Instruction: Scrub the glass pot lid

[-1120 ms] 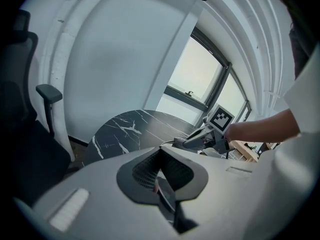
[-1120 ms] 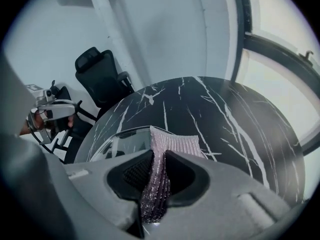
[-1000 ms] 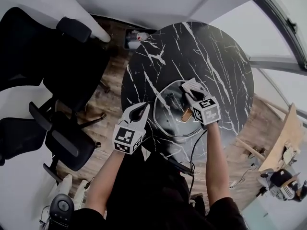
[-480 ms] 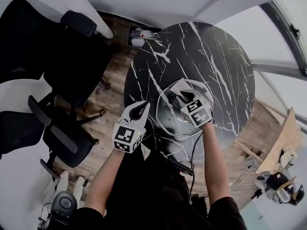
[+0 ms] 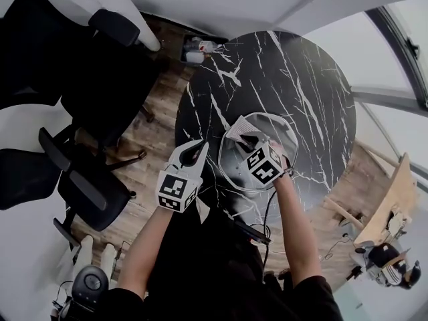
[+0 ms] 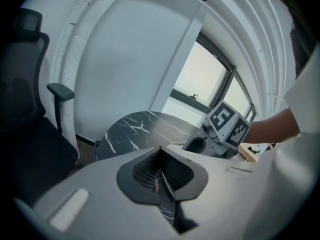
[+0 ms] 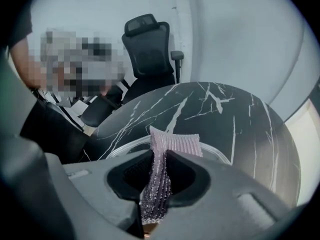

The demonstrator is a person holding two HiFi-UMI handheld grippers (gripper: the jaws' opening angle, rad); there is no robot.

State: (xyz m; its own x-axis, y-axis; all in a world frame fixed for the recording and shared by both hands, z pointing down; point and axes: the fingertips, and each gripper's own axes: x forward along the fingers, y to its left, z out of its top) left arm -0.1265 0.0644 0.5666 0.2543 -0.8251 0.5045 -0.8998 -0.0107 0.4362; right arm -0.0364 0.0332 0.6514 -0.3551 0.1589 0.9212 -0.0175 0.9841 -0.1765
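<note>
There is one round black white-veined marble table [image 5: 301, 79]. One clear glass pot lid [image 5: 284, 136] shows, and one pale ribbed scrubbing cloth [image 5: 244, 127]. The grey two-jaw grippers number two, the left gripper [image 5: 197, 149] and the right gripper [image 5: 249, 139], each with one square-marker cube. Two black office chairs [image 5: 60, 52] can be counted in the head view.

The hand-held gripper [image 7: 156, 178] has its jaws closed on a ribbed, pale cloth [image 7: 176, 144], whose free end fans out beyond them. Just under the cloth, the lid [image 7: 218, 154] shows its clear rim, lying on the black, white-veined tabletop [image 7: 227, 111]. A black chair [image 7: 149, 46] stands behind.
</note>
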